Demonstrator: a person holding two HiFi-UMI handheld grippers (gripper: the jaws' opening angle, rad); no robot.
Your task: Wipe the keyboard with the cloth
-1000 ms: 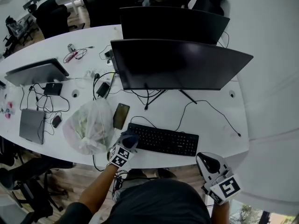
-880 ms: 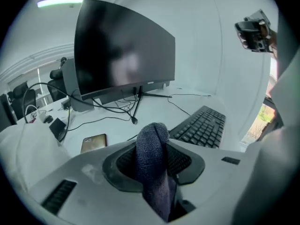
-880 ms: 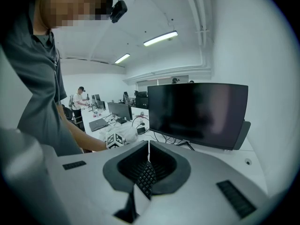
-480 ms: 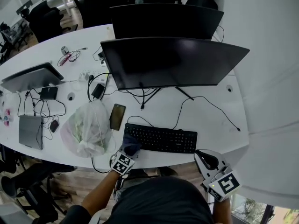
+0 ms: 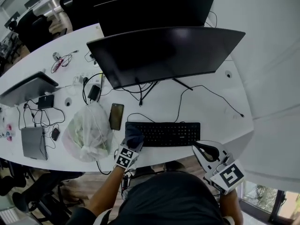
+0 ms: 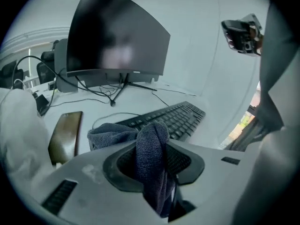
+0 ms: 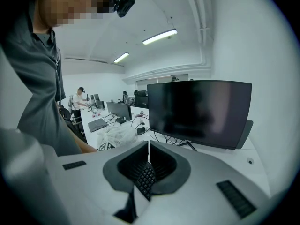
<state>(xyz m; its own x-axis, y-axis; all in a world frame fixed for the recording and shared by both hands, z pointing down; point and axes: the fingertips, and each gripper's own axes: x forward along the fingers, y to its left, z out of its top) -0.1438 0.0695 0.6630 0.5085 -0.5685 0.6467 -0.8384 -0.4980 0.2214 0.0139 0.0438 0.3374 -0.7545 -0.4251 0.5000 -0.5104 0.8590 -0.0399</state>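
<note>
Left claw [image 6: 152, 159] clamps one cloth [image 6: 111, 135] at one keyboard [image 5: 171, 133]; right claw [image 7: 148, 161] closed, empty.

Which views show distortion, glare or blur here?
Head view: evenly lit, sharp, no glare on the monitor. Left gripper view: strong fisheye, black corners, cloth crisp, hazy reflection on the monitor. Right gripper view: same fisheye, ceiling lights blown out.

No word, brand or number can be read anywhere. The only signs are black-and-white square markers [image 5: 124, 157] on the left gripper [image 5: 132, 144] and the right gripper [image 5: 206, 150]. The keyboard's [image 5: 171, 134] key legends are too small to read.
</note>
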